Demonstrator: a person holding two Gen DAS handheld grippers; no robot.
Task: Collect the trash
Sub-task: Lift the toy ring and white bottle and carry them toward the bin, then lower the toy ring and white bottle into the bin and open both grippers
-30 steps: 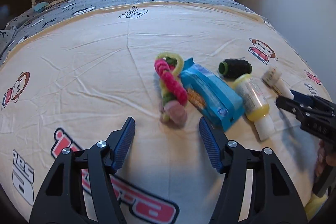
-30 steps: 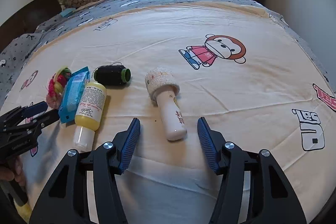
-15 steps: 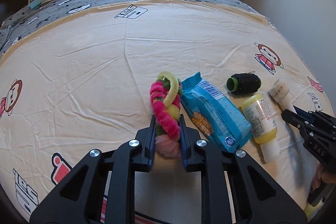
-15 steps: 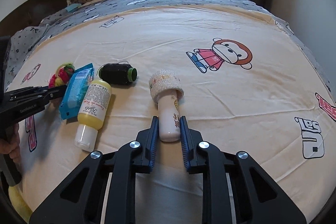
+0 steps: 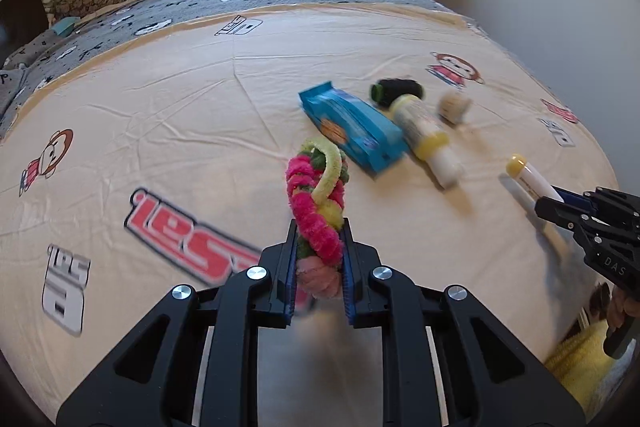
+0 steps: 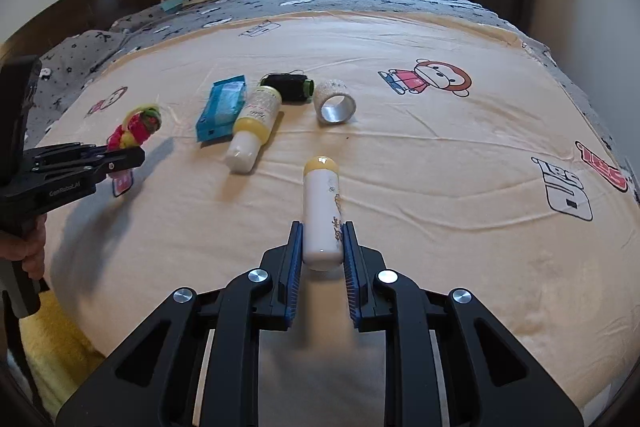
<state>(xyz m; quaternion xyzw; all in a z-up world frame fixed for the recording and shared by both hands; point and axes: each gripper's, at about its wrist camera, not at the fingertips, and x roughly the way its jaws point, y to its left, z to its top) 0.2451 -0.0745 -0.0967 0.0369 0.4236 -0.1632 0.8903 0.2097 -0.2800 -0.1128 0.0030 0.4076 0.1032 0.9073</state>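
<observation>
Left tongs (image 5: 319, 259) are pinched on a braided fuzzy rope (image 5: 316, 203), its long axis running straight ahead along the fingers, raised off the bed (image 5: 160, 115). Right tongs (image 6: 322, 255) are clamped on a white tube (image 6: 322, 211), yellow cap pointing forward. Ahead and between both tongs, a blue packet (image 5: 354, 125), yellow bottle (image 6: 254, 123), black spool (image 6: 290, 87) and tape roll (image 6: 335, 101) are left lying; the packet is judged nearer the left tongs, the roll nearer the right.

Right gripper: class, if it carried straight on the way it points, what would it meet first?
Probably the tape roll, slightly right of the held white bottle in the right gripper; depth is unclear, and bare bedsheet lies between.
</observation>
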